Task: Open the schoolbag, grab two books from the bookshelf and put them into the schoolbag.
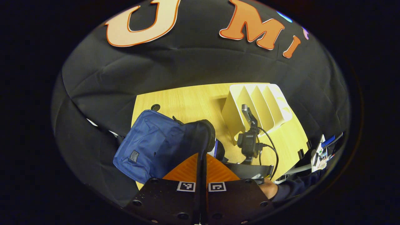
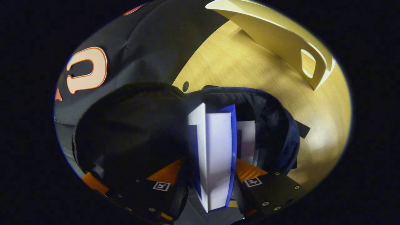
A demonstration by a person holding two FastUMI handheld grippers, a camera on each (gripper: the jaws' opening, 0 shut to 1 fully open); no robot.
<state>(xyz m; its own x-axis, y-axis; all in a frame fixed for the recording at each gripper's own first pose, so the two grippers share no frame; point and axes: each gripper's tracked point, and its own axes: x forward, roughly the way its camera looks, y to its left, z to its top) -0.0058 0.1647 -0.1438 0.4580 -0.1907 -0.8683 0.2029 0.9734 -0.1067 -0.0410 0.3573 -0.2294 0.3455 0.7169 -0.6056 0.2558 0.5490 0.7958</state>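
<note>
Left gripper view: While the left gripper [image 1: 202, 162] pinches the dark rim of the blue schoolbag [image 1: 150, 145] with both fingers pressed together on the fabric, the bag lies at about 8 o'clock on the wooden table [image 1: 187, 100].
Bookshelf: the cream bookshelf [image 1: 259, 106] stands at 2 o'clock with no books to be seen in its slots.
Other tool: the right gripper [image 1: 248, 140] shows at 4 o'clock, dipped toward the bag mouth; a sleeve [image 1: 293, 186] follows it.
Right gripper view: the right gripper [image 2: 214, 175] clamps a blue-covered book [image 2: 215, 150] upright between both fingers, inside the bag opening.
Second book: a white-paged book [image 2: 247, 140] sits just beside it at 3 o'clock, already within the bag.
Step in hand: judged as lowering the second book; task near completion.
Advice: keep the rim lifted wide, lower the book straight down alongside the first, release only once its lower edge appears seated.
</note>
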